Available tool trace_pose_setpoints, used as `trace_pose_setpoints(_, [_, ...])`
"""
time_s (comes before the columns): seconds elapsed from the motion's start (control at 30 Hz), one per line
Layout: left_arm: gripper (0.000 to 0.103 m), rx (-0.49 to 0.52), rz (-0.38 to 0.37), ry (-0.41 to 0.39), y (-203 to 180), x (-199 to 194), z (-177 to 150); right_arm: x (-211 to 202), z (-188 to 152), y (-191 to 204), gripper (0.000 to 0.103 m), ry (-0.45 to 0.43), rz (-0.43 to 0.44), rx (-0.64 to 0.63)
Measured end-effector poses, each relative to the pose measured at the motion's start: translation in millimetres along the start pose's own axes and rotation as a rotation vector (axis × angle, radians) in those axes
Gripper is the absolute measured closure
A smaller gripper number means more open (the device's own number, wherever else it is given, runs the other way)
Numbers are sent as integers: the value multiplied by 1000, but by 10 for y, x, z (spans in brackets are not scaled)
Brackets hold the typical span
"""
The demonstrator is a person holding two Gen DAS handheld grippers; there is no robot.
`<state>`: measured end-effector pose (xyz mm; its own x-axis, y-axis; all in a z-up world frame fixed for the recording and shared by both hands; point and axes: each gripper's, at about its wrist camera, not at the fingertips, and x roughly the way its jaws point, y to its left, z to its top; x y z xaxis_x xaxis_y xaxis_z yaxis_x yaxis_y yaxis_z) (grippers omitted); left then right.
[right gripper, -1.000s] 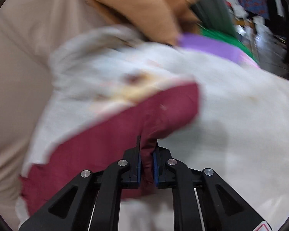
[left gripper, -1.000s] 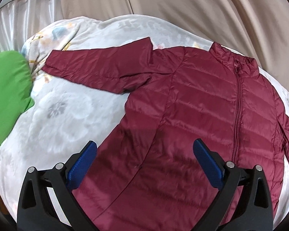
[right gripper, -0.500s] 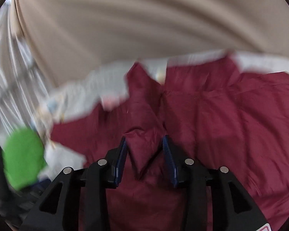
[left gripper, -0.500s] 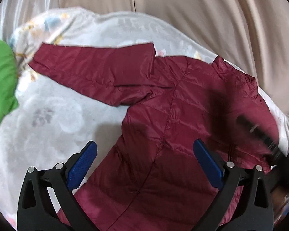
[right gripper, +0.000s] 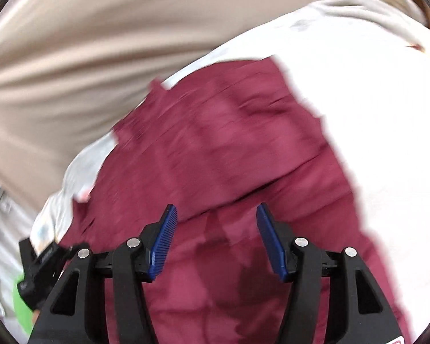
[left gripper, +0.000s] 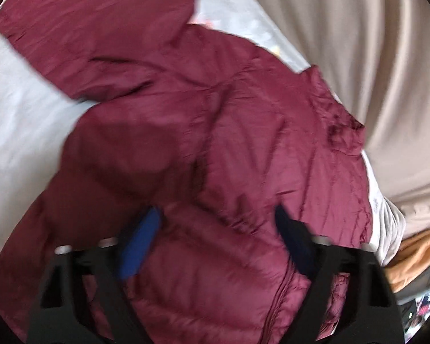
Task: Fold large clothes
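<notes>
Early in the fold, by the look of it. Maroon puffer jacket point(left gripper: 229, 149) spread front-up on the pale floral bedspread point(left gripper: 17, 120), collar toward 2 o'clock in the left wrist view, one sleeve point(left gripper: 94, 31) out flat toward 11 o'clock; far sleeve seemingly laid across the body, though too blurred to confirm. Left gripper point(left gripper: 218, 238) spread wide, empty, low over the hem. Right gripper point(right gripper: 216, 238) likewise parted, holding nothing, above the jacket. Left to do: outstretched sleeve in, body folded over.
</notes>
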<state>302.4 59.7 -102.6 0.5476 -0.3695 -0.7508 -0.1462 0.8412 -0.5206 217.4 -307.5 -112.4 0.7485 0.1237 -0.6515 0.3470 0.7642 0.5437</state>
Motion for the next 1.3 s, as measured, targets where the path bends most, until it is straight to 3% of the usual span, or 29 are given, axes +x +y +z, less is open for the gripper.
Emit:
trace_pose_setpoints(0.03, [70, 29, -20, -4, -39, 9, 17, 40, 72, -63, 45, -5, -15, 11])
trace_pose_setpoints(0.13, [96, 109, -19, -37, -183, 39, 114, 182, 194, -183, 45, -8, -30, 54])
trace_pose_setpoints(0.23, [100, 170, 1, -125, -264, -55, 252, 380, 301, -278, 46, 25, -12, 107])
trace_pose_setpoints(0.27, [100, 178, 2, -142, -270, -82, 290, 448, 331, -290, 55, 47, -5, 122])
trace_pose_setpoints(0.3, [101, 184, 17, -158, -266, -95, 338, 520, 350, -311, 78, 75, 10, 141])
trace_pose_setpoints(0.37, [101, 196, 52, -167, -237, -56, 383, 504, 363, -306, 97, 81, 63, 148])
trace_pose_setpoints(0.43, [101, 198, 82, -156, -177, 22, 392, 229, 385, -220, 99, -44, 136, 108])
trace_pose_setpoints(0.47, [101, 197, 98, -146, -145, 79, 390, 117, 381, -166, 99, -97, 144, 75])
trace_pose_setpoints(0.5, [103, 197, 115, -132, -104, 130, 370, 100, 361, -148, 100, -122, 97, 28])
trace_pose_setpoints(0.57, [103, 184, 161, -86, -7, 280, 325, 394, 314, -286, 100, -1, -37, 9])
trace_pose_setpoints(0.6, [103, 178, 174, -68, 22, 343, 301, 543, 265, -434, 101, 72, -57, 44])
trace_pose_setpoints(0.67, [103, 170, 178, -57, 42, 359, 275, 433, 265, -483, 100, 56, -38, 60])
trace_pose_setpoints(0.77, [103, 148, 109, -93, -28, 126, 308, 236, 307, -371, 91, 12, -70, 19])
trace_pose_setpoints(0.8, [102, 150, 90, -110, -76, 49, 319, 198, 321, -296, 91, -5, -84, -8])
trace_pose_setpoints(0.87, [85, 152, 40, -120, -191, -66, 342, 134, 295, -204, 84, -17, -99, -43])
trace_pose_setpoints(0.93, [36, 141, 31, -87, -269, -21, 336, 131, 298, -112, 68, -23, -117, -79])
trace_pose_setpoints(1.0, [34, 131, 60, -56, -258, 75, 301, 161, 332, -11, 62, -35, -145, -97])
trace_pose_setpoints(1.07, [35, 101, 48, 30, -202, 275, 276, 163, 325, -147, 61, -39, -145, -88])
trace_pose_setpoints(1.1, [44, 88, 36, 48, -180, 324, 262, 159, 356, -184, 61, -42, -138, -78])
trace_pose_setpoints(1.13, [73, 87, 14, 59, -168, 388, 251, 146, 375, -249, 61, -43, -141, -72])
trace_pose_setpoints(1.17, [94, 102, -1, 68, -180, 433, 243, 169, 407, -249, 62, -41, -151, -69])
trace_pose_setpoints(1.2, [100, 110, -36, 75, -191, 421, 265, 167, 417, -241, 69, -42, -152, -67])
trace_pose_setpoints(1.23, [101, 101, -39, 51, -178, 350, 285, 136, 433, -225, 74, -49, -137, -65])
trace_pose_setpoints(1.3, [101, 121, -22, -49, -189, 138, 375, 89, 457, -107, 87, -70, -81, -80])
